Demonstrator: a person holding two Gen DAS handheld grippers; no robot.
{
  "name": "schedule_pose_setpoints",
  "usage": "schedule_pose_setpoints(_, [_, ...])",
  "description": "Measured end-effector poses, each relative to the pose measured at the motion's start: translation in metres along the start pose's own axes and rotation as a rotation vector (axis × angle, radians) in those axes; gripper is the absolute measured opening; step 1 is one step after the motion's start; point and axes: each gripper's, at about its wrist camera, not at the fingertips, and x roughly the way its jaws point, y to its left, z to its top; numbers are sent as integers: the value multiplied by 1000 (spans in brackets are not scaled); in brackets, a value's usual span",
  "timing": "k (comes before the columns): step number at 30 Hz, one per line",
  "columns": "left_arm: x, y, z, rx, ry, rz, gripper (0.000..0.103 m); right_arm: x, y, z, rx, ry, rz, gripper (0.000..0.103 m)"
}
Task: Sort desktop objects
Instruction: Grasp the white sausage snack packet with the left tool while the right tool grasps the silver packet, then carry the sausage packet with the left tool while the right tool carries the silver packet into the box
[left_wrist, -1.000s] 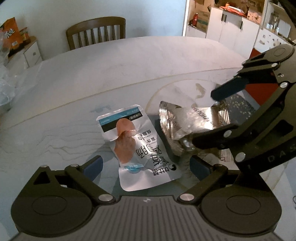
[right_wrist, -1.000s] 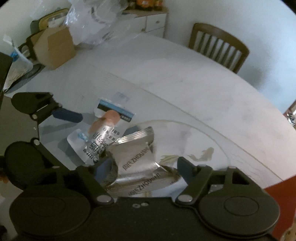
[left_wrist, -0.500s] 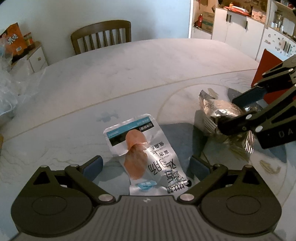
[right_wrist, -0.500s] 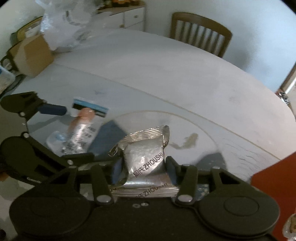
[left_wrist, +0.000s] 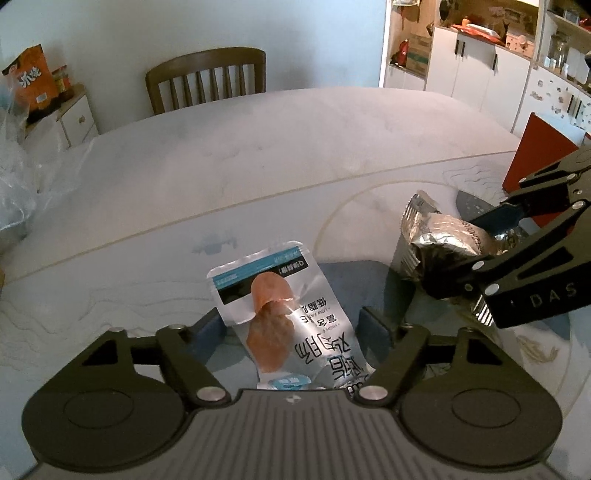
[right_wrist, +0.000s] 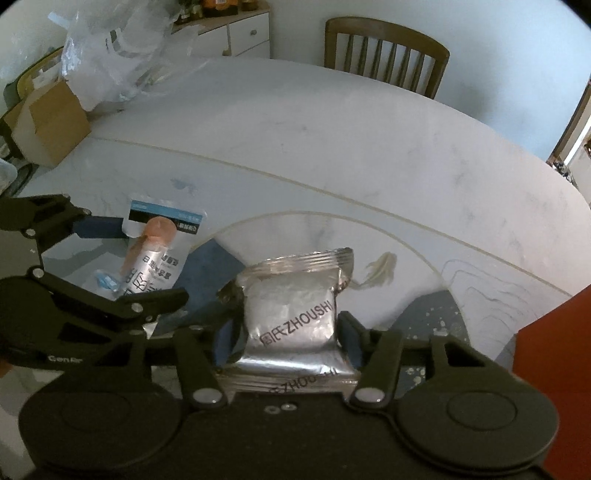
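Sausage pouch (left_wrist: 291, 314) lies flat on the counter (left_wrist: 258, 155), its long axis running straight away from the left hand-held gripper (left_wrist: 291, 328), with its near end already between the two blue pads. The jaws have just been closing and now stand apart on either side of the pouch; I cannot see the pads pressing it, so it reads as bracketed, not gripped. That is the relation the coming move turns on, in my judgement: the pouch is aligned with this gripper and far closer to it than to the other hand, so closing across its narrow width should take it.

To its right, the right hand-held gripper (right_wrist: 286, 334) is clamped on the silver foil packet (right_wrist: 291, 317), pads pressed into both sides, the packet held over the round inlay near the counter's front edge.
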Motion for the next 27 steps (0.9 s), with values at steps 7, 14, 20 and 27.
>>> schedule_pose_setpoints(7, [0,1,2,-2,2,-4,70,-1,0,-1,30,-6,-5,50])
schedule_pose_setpoints(14, [-5,2,4,-43,18,-28,67,-10,1,-10,53,-11,-28,47])
schedule_pose_setpoints(20, [-19,-5,6,-37,8,-56,66,-27,1,-20,86,-26,-42,47])
schedule_pose_setpoints(27, [-40,-14,10,-65,6,-108,66,-57,-3,-33,131,-51,-42,47])
